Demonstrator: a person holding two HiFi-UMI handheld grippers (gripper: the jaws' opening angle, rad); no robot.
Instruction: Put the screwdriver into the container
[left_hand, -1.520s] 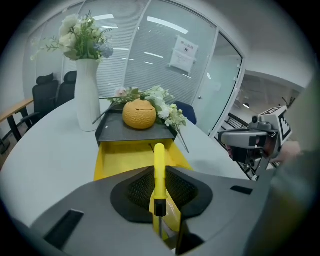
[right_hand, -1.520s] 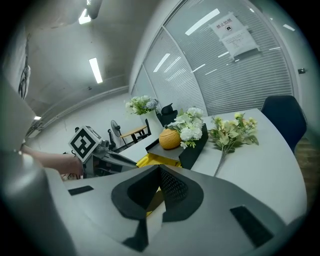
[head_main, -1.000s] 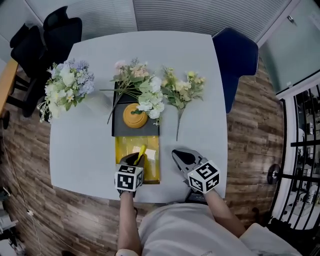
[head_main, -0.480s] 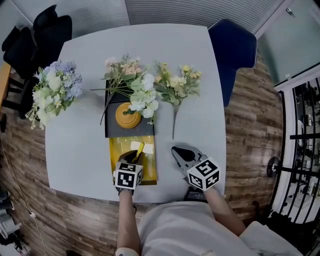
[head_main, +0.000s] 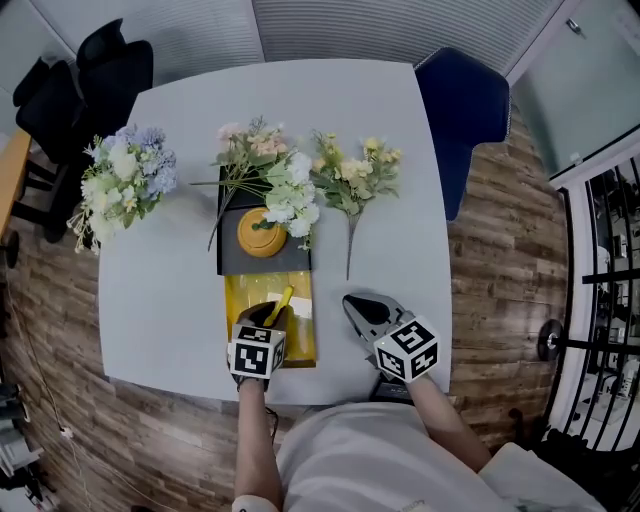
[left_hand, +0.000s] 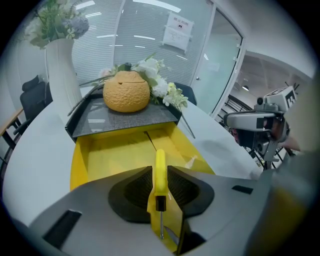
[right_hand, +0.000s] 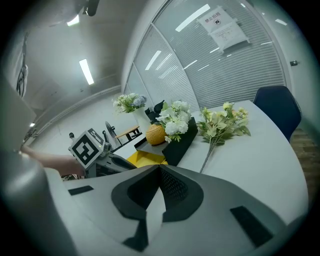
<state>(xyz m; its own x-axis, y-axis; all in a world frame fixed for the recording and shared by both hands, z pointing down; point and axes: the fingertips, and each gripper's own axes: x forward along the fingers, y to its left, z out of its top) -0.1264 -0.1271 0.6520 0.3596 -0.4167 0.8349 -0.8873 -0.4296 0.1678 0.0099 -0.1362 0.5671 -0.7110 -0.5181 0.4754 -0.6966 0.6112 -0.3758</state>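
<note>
Yellow-handled, the screwdriver (left_hand: 159, 172) sits clamped between the jaws of the left tongs (head_main: 268, 314), its metal shaft pointing back toward the person. It hangs over the near end of the yellow container (left_hand: 78, 162). The carry looks nearly done; the next move calls for lowering it within the walls and letting go. To their right, the right tongs (head_main: 361, 308) are pressed together on nothing, idle beside the container. The pale grey worktop (head_main: 160, 300) carries a bluish bouquet (head_main: 125, 180) far left and a dark tray (head_main: 265, 262) ahead; a blue chair (head_main: 468, 110) and plank floor (head_main: 520, 250) lie rightward.
</note>
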